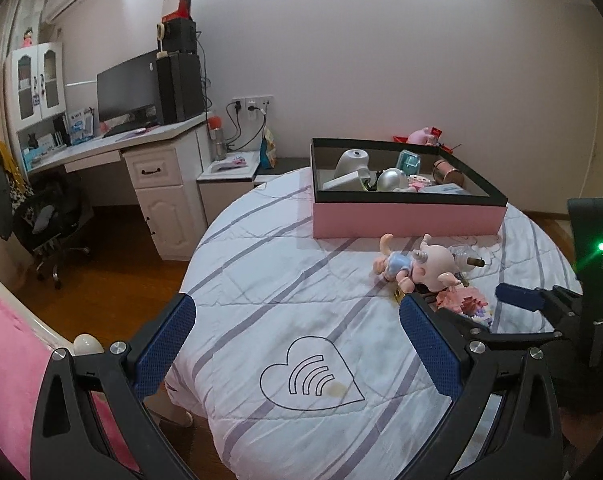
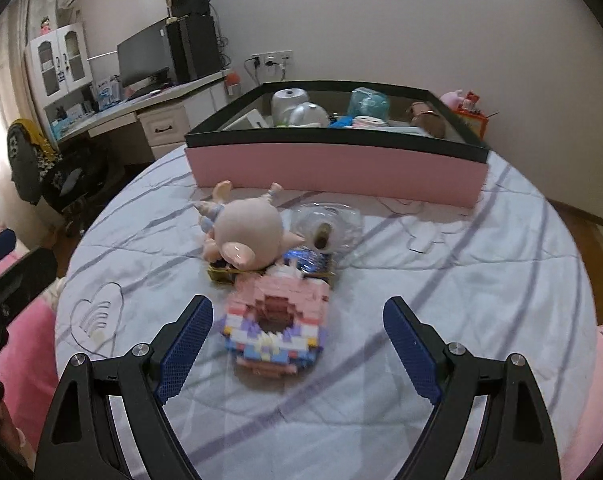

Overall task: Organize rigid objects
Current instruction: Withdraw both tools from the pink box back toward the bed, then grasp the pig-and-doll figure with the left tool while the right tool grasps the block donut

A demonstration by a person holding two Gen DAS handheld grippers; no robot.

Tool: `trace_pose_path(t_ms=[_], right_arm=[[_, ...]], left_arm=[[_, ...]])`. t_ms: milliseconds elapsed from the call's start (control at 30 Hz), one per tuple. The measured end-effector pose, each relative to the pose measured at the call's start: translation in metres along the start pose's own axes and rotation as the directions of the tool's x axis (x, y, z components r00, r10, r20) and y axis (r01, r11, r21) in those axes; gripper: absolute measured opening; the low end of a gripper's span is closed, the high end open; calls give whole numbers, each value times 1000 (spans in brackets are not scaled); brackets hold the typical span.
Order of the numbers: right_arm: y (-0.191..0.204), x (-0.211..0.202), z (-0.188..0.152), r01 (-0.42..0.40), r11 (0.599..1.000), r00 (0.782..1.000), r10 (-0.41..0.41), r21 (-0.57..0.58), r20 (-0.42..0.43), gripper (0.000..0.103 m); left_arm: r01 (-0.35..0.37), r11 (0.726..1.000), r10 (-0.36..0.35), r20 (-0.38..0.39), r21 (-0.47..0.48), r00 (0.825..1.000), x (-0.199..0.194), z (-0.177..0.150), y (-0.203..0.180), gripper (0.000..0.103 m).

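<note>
The right hand-held gripper (image 2: 297, 326), its blue mesh-textured pads spread wide and released, straddles a blocky pink brick-built model (image 2: 275, 330) (blurred) near the quilted striped bed's (image 2: 441, 280) front edge. The left hand-held gripper (image 1: 297, 326) is likewise released, holding nothing. Beyond lie a smooth vinyl pig doll (image 2: 247, 232), then a clear glass bottle (image 2: 327, 228), then the rectangular pink cardboard box (image 2: 337, 170) at the far edge.

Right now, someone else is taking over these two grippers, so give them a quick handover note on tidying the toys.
Left gripper: open, empty, over bare bedspread.
Right gripper: open, empty, brick model ahead between its fingers, untouched.
On the bed: brick model, pig doll, clear bottle, dark flat item under the doll.
Done: several items already in the pink box.
Left: box those four, probably brick model first.
</note>
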State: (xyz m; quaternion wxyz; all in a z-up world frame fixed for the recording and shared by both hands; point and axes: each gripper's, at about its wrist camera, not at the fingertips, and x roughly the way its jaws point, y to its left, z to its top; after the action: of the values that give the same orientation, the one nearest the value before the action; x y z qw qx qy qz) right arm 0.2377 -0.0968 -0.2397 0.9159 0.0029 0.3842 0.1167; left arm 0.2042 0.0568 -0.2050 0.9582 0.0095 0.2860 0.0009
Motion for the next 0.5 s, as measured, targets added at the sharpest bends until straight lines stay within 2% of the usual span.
trace_pose_path(t_ms=[67,100,133,233,500], right_arm=[[0,3,-1,-2,1000,1000,2,-1,-17,89],[-2,5,-2,-9,1000,1000,9,5,-27,85],[-4,5,-3,-24,1000,999,25,12,-35,74],[-6,4,-4,-39,999,998,39,6,-41,58],[-34,-12,-14,5,1000,1000,-4,27,-24,56]], left_arm=[[1,1000,-1,-7,6,1000,3,1,-3,103],[0,1000,0,-11,10,1000,4,2,-4,103],[1,1000,-1,-12,13,1000,5,2,-6,103],[7,1000,-7,-13,23,1000,6,2,-10,103],[17,998,-15,-27,54,1000,7,2,-25,103]])
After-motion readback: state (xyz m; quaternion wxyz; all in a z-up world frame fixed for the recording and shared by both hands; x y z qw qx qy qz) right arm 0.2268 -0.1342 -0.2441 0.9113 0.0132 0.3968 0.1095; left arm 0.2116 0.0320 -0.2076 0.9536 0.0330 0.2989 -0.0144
